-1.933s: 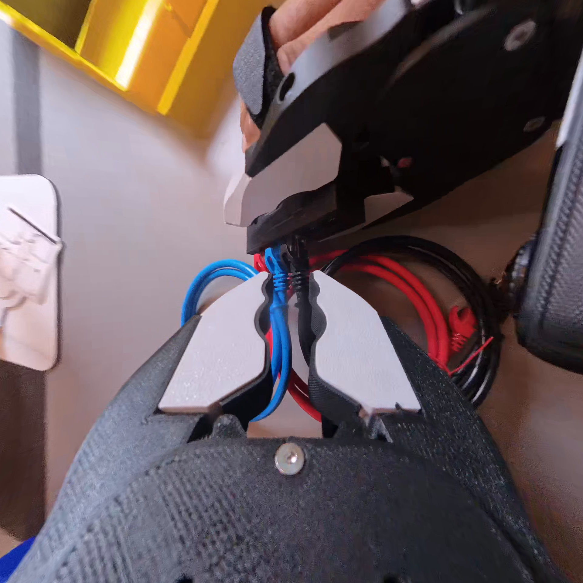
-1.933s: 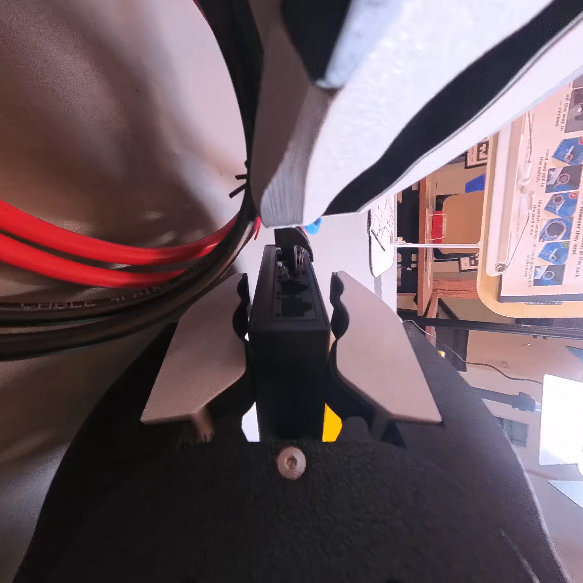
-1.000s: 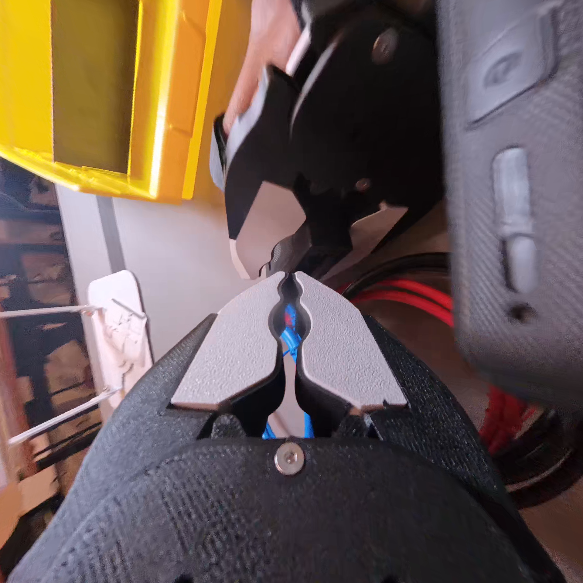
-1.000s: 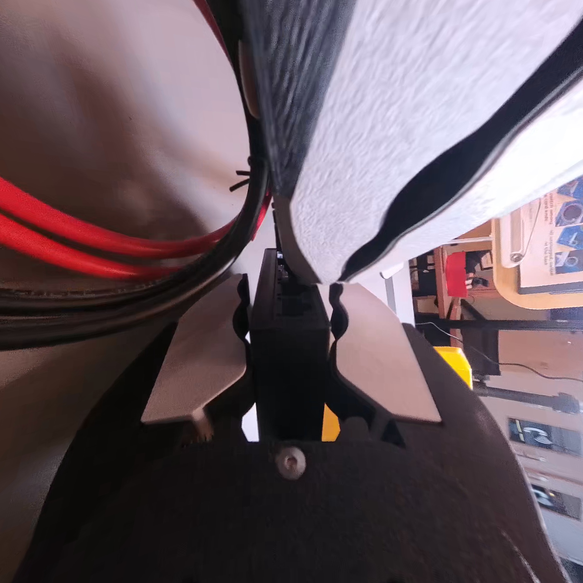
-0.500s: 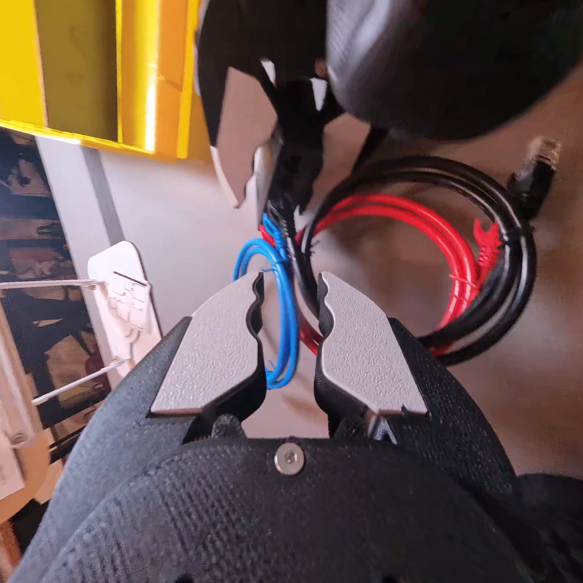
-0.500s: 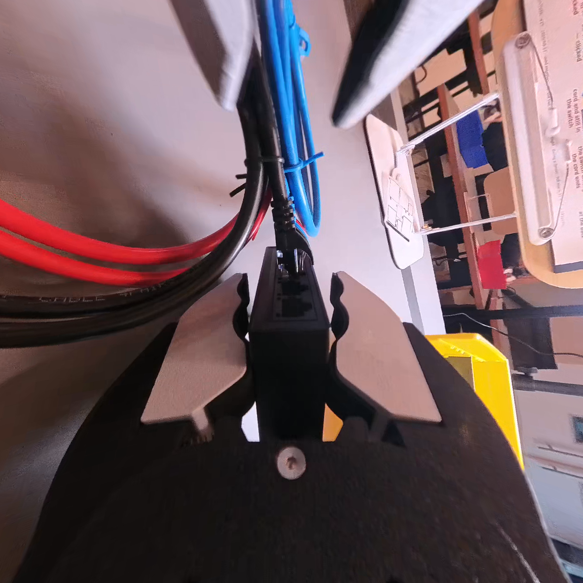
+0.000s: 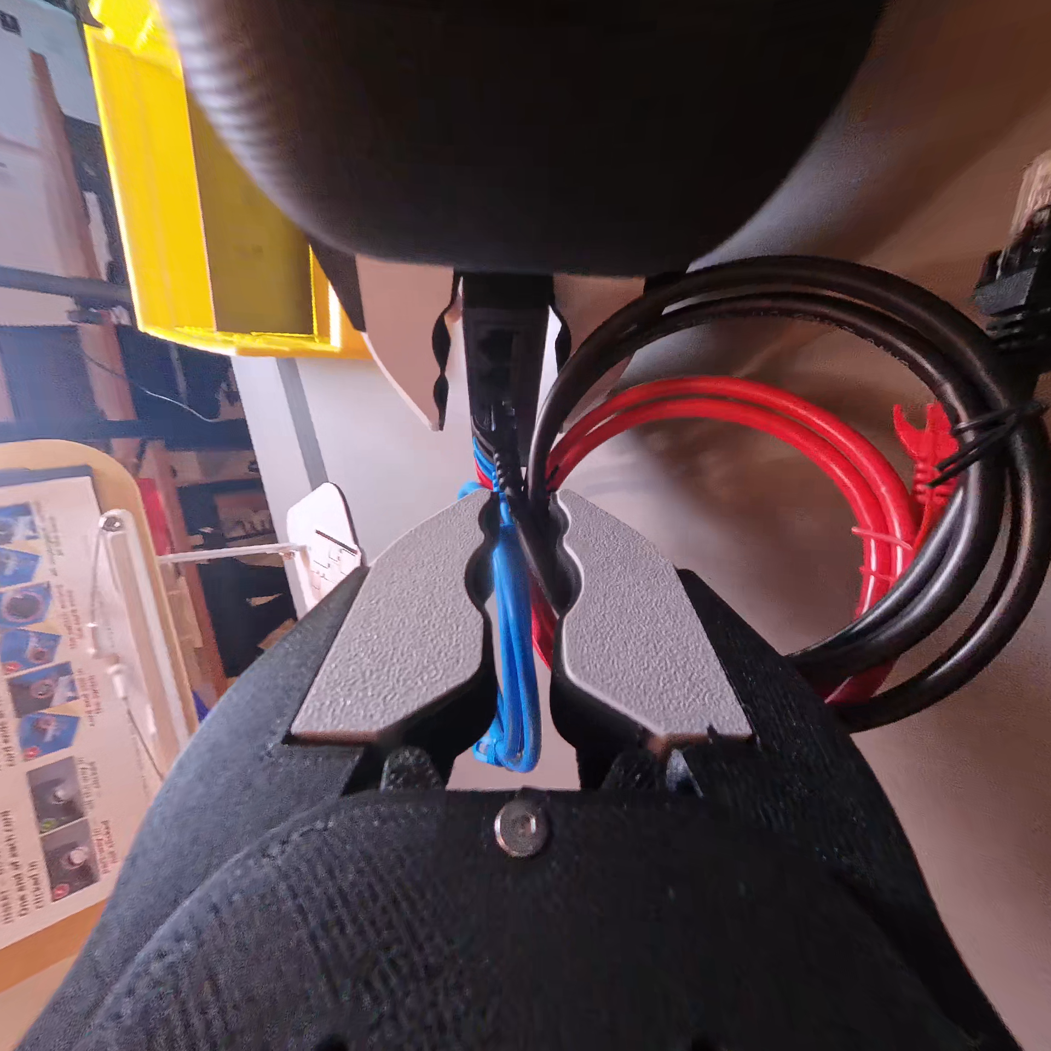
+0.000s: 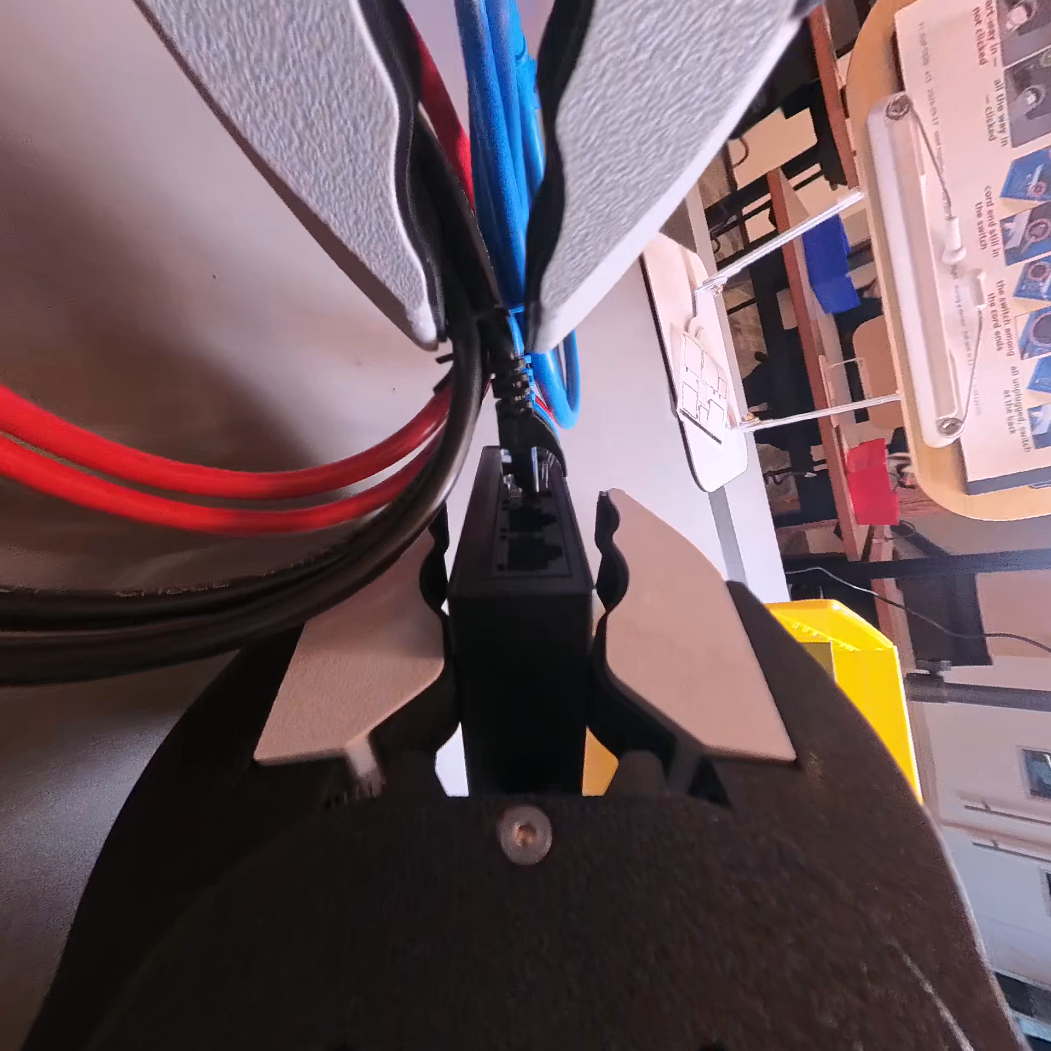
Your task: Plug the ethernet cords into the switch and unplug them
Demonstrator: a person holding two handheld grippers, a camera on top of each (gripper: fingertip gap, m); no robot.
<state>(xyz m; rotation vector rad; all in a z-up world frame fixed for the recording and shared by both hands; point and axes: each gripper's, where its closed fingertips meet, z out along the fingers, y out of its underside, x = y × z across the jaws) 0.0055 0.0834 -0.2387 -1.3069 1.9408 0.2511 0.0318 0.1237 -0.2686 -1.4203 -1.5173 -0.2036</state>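
Cords bunched at the switch, one black plug seated.

Left gripper (image 7: 520,512) had its fingers nearly closed around the blue cord (image 7: 514,642) and black cord (image 7: 978,580) just behind the plug (image 8: 520,423), though I couldn't tell whether it pinched either firmly. Right gripper (image 8: 520,532) clamped the switch (image 8: 520,625) edge-on, ports facing the left one. To unplug cleanly, my judgement: grip the plug boot, not the cable, press the latch, and pull straight out while the right holds steady. Around: instruction sheet (image 7: 45,682) and white stand (image 7: 324,546) at left, yellow bin (image 7: 199,216) above, then the switch, then red cord (image 7: 796,421) coiled inside the black loop at right. Blue and red strands crowded the plug and could snag or be grabbed by mistake.
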